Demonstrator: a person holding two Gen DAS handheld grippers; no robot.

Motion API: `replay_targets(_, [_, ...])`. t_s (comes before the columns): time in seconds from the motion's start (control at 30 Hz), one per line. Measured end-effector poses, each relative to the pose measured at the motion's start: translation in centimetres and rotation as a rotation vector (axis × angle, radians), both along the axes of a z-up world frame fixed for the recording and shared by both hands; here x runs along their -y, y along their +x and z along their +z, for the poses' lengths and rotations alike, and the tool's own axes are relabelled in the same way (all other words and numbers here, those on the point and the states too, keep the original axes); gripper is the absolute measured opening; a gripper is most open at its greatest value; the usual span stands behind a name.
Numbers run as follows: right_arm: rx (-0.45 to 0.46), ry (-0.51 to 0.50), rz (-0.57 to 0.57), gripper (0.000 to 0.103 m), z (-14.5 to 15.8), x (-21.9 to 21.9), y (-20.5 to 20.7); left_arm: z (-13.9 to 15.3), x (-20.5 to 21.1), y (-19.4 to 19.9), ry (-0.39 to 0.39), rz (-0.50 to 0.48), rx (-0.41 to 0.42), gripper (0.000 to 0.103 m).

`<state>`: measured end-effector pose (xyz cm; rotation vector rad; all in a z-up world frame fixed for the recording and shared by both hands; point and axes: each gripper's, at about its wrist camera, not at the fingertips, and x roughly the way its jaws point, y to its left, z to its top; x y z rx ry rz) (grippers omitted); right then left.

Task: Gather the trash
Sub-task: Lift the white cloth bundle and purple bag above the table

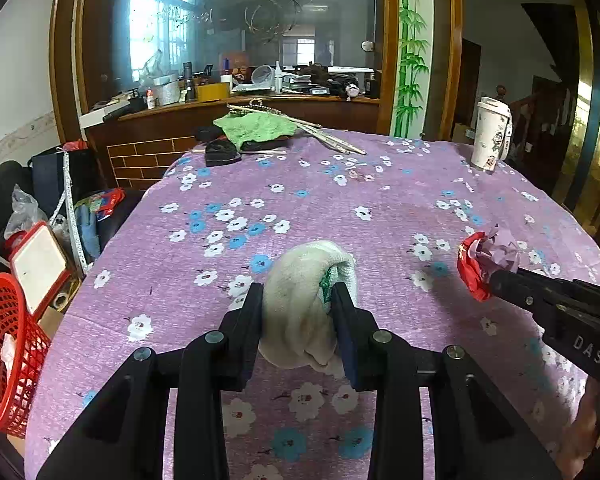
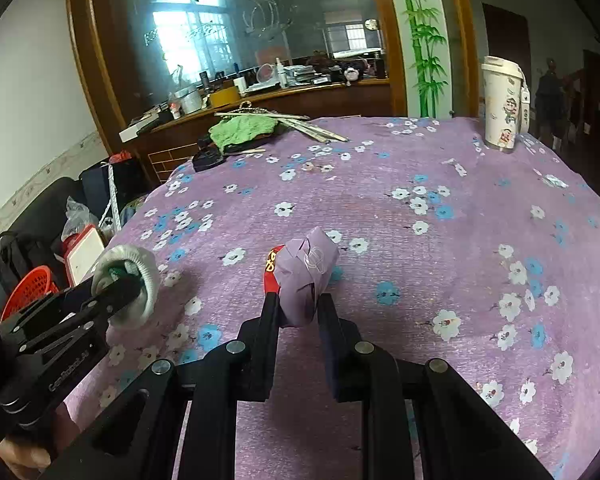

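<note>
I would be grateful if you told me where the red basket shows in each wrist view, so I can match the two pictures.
Left wrist view: the red basket sits at the far left edge, low, beside the table.
Right wrist view: the red basket is at the left edge, mid-height, partly hidden behind the left tongs.
Shared landmark: the white cup at the table's far right edge.

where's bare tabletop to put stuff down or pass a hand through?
Free: the wide middle of the floral tablecloth, from both grippers out to the white tumbler at the far right edge. Crowded: the far left corner, with the green cloth, sticks and black case. Off the left edge, the red basket sits among floor clutter.
</note>
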<state>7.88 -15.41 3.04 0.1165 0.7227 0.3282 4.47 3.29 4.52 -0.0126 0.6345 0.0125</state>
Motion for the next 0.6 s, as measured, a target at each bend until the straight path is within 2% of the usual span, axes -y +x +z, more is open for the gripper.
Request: replay_targets(0.6, [0.020,-0.016,0.026,0.021,0.41,-0.84,-0.79,-0.17,-0.10,-0.30,-0.005,0.006,0.005,0.033])
